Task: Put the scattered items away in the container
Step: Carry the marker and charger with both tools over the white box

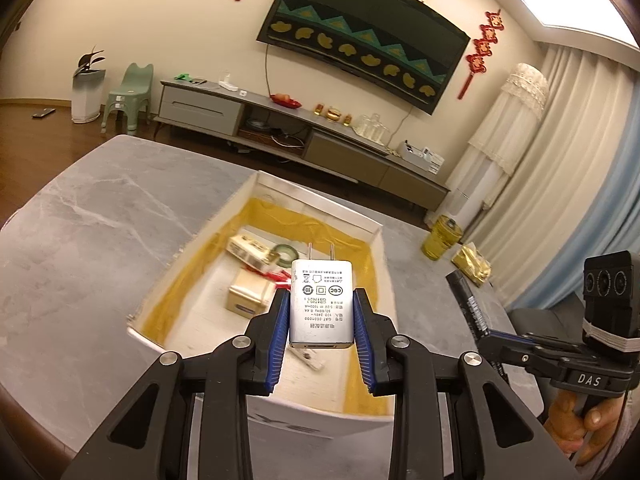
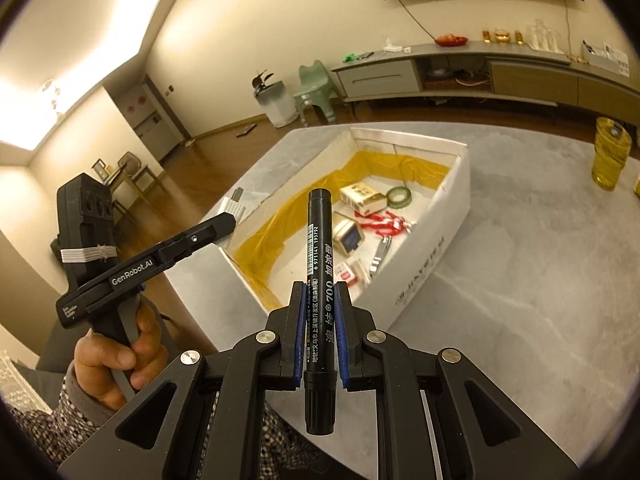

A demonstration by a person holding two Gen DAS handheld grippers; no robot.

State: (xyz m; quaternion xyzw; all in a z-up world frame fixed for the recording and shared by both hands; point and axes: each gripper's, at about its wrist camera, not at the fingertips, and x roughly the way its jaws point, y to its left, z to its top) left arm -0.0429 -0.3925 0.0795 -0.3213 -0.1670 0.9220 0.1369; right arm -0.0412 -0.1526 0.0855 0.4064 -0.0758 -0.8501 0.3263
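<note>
My left gripper (image 1: 321, 312) clamps the white charger (image 1: 321, 304) above the box (image 1: 256, 200); my right gripper (image 2: 320, 328) pinches the black marker (image 2: 319, 280) beside it.

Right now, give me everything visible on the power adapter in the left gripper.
The power adapter is a small white rectangular block, plastic by its look, with rounded corners and grey printed text and certification marks on the face towards the camera. Two flat metal prongs stick out of its far end, pointing away from the camera. A slot-like port shows on its near end. The left gripper clamps it by both sides between blue ribbed fingers, above the open white box. Nothing else touches it.
</note>
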